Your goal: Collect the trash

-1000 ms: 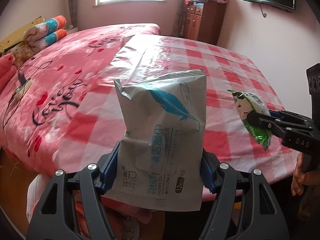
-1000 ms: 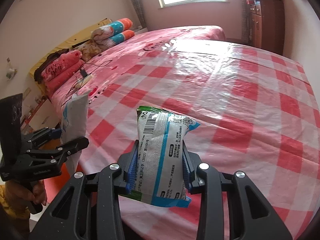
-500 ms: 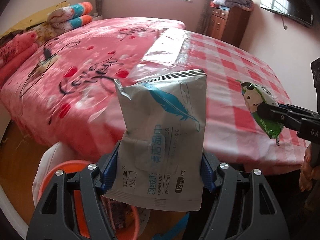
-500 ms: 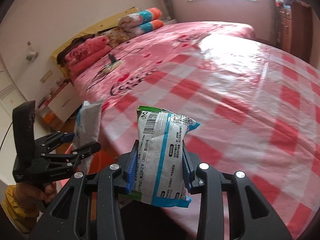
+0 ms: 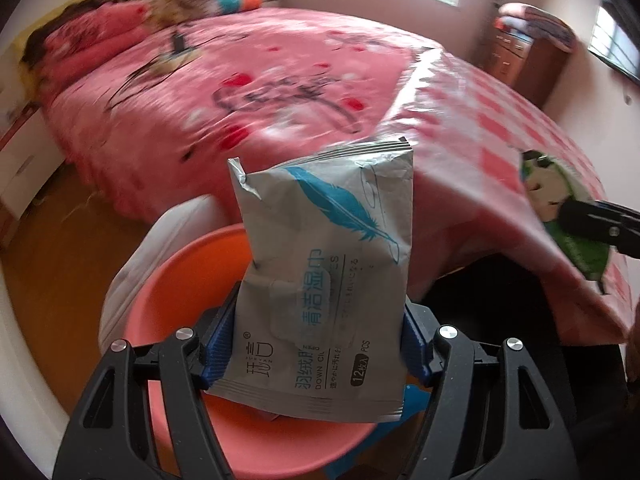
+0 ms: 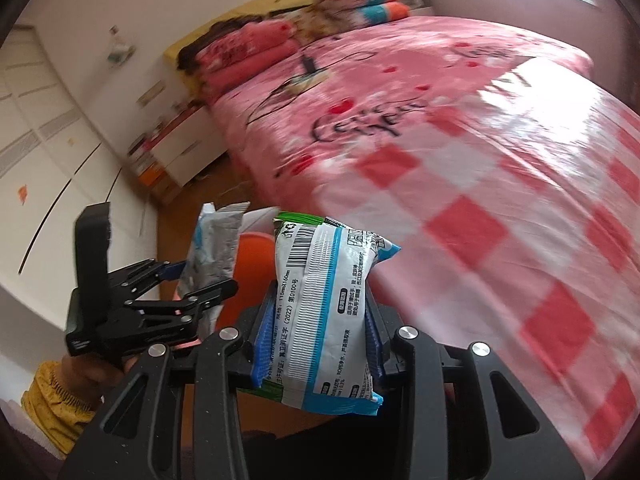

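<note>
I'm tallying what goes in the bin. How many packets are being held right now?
2. A grey wipes packet sits between the left gripper fingers over the orange bin; a white-and-blue packet is in the right gripper. Others may be hidden.

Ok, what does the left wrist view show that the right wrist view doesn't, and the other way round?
Only the left wrist view: the open inside of the orange plastic bin under the left gripper, and the green cartoon front of the right gripper's packet.

Only the right wrist view: that white and blue wipes packet's barcode side, the yellow sleeve, the white wardrobe.

Both: the grey feather-print wipes packet, clamped in the left gripper, and the pink bed.
</note>
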Demonstrator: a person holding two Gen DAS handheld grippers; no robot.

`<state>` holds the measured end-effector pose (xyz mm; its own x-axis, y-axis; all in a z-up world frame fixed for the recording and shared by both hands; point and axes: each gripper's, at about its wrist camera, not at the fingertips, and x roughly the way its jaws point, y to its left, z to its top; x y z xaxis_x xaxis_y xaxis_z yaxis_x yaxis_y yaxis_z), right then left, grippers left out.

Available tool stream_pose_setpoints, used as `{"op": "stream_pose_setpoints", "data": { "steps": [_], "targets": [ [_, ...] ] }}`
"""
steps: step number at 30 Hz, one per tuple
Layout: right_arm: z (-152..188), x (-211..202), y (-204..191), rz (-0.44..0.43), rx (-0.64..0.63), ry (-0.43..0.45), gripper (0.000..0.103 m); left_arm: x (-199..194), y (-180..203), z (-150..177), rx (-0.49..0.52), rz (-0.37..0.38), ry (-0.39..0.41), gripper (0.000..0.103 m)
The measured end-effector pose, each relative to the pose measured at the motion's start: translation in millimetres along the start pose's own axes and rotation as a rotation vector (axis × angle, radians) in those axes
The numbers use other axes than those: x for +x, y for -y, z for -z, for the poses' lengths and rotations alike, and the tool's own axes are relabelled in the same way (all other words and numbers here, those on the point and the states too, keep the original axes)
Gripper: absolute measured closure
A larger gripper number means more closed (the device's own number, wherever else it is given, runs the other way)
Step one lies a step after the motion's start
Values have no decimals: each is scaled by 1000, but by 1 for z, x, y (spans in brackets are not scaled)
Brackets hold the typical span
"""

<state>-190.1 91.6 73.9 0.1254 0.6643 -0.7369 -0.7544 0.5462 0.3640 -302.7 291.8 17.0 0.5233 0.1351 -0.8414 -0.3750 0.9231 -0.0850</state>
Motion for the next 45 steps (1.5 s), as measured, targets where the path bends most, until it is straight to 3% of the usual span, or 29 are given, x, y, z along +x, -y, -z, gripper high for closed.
{"op": "stream_pose_setpoints", "data": {
  "steps": [12,15,17,22,26,32,45],
  "targets": [
    [-8,64,-72,-107,-142,-135,64,16,-64,27,-144,-66,-63,33],
    [-7,80,-75,-126,-140,-169,59,26,-70,27,-159,-77,-90,32],
    [-6,87,-70,-136,-112,-173,43,33,-76,28,-180,-89,-110,31],
    [-8,80,-47,-85,-39,-119,23,36,-78,22,-191,-95,-92,21],
    [-9,65,-25,-15,-7,-61,13,34,-68,10,-159,-111,-58,17],
    [-7,47,3,28,50,-17,13,29,-49,-8,-118,-145,-5,13],
    [-4,-3,50,185,99,129,12,19,12,-46,-44,-70,93,13]
  ]
}}
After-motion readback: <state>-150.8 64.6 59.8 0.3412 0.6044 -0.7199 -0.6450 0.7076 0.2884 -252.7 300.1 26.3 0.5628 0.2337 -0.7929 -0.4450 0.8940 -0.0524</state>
